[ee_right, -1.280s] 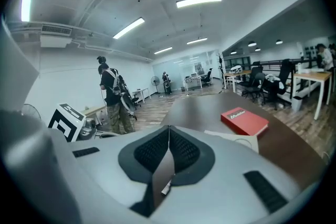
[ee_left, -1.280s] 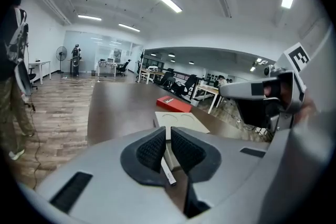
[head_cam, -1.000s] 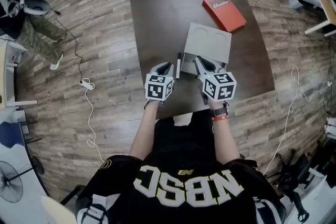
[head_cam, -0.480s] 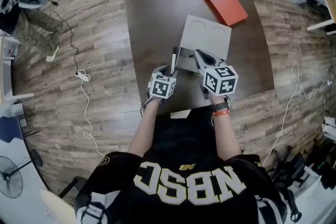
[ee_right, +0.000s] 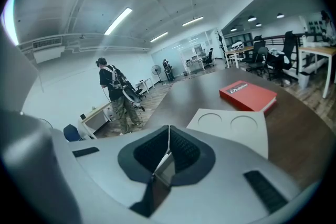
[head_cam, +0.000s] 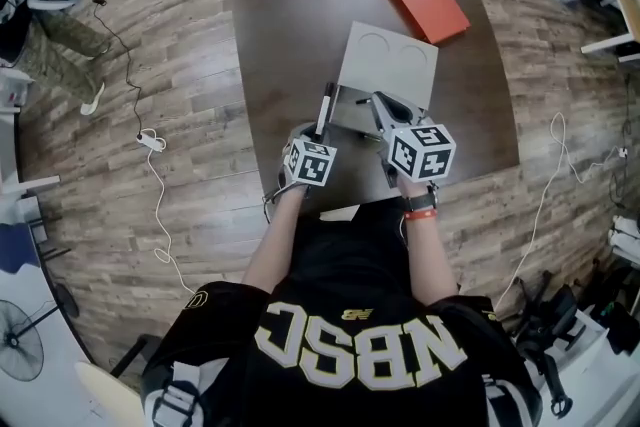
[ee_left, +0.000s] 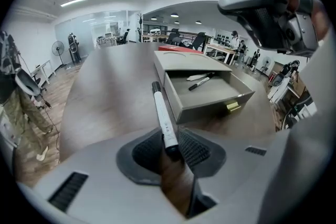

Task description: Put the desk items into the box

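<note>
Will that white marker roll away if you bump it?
Probably: the marker looks round and smooth on the flat desk, so a sideways nudge would likely roll it. It seems stiff and light, so it shouldn't bend when lifted.

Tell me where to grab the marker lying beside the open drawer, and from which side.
Grip the marker by its near end, coming from the person's side along its length, jaws across the thin barrel. It lies flat on the table, and farther up the open drawer crowds its right side. The left gripper has its jaws round that end; they have just been closing.
</note>
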